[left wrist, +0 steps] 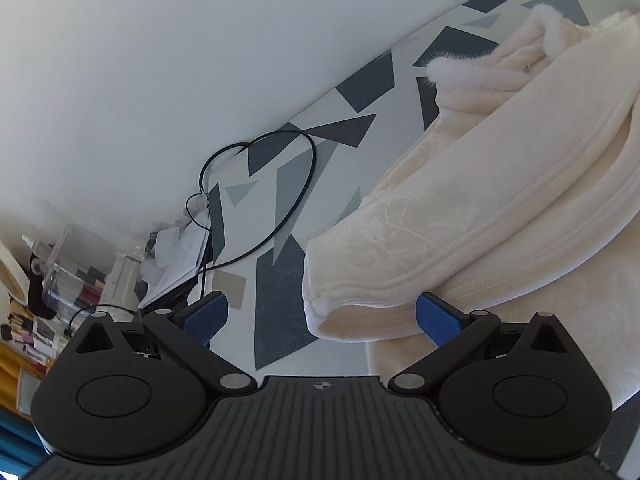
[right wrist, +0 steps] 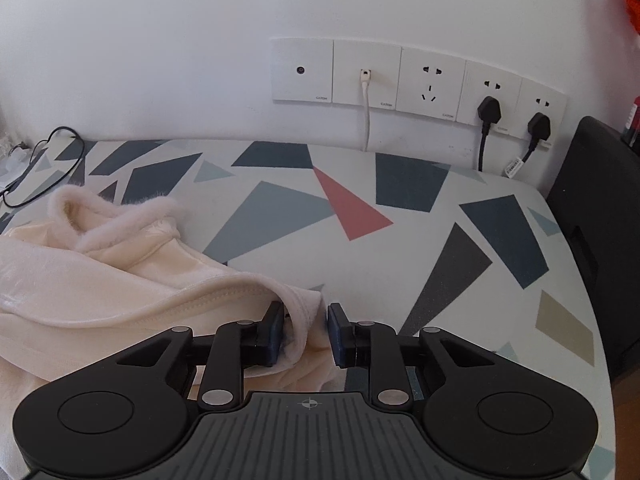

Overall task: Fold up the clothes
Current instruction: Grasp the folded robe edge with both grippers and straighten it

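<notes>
We keep our left tool spread just before the cream garment on the patterned worktop; our right tool pinches the garment's hem.

Fleecy cream garment, matt printed tablecloth

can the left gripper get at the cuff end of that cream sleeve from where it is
Probably yes. The left gripper is open, and the folded cream sleeve ends just ahead, its cuff lying between the blue fingers. Nothing lies between them on the patterned cloth.
</notes>
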Available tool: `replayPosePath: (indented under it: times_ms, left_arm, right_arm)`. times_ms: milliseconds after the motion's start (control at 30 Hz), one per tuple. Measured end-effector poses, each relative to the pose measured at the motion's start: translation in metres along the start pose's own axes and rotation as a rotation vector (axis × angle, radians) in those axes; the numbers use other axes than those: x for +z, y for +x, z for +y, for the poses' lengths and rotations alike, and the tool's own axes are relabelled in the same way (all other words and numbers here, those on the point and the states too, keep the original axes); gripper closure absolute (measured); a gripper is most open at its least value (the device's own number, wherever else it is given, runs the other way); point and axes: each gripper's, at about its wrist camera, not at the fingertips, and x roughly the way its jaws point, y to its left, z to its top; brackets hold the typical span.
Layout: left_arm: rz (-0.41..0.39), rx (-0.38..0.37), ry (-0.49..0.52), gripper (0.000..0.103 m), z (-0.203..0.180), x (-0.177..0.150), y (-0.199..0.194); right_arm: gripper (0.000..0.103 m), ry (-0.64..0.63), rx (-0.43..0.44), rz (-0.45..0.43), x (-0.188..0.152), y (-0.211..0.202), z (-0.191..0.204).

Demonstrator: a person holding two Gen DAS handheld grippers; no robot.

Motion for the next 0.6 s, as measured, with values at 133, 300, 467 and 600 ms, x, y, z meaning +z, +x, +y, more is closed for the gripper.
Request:
replayPosePath:
  times_ms: [133, 300, 467, 600]
  left_arm:
    - [-0.074, 0.039, 0.124, 0.001, -0.006, -0.007, 0.006]
    - [-0.161, -0.079, 0.133, 0.059, 0.002, -0.004, 0.000]
    - [-0.143, -0.234, -0.044, 0.097, 0.040, 0.014, 0.000]
    - [-0.102, -0.303, -0.295, 0.097, 0.087, 0.032, 0.011]
  right_arm:
    - [0.081, 0.035, -0.021, 0.004, -0.001, -0.001, 0.002]
    - [0.086, 0.053, -0.050, -0.019, 0.001, -0.007, 0.007]
    - [0.096, 0.124, -0.058, -0.102, 0.005, -0.030, 0.007]
    - [0.097, 0.222, -0.065, -0.152, 0.013, -0.045, -0.004]
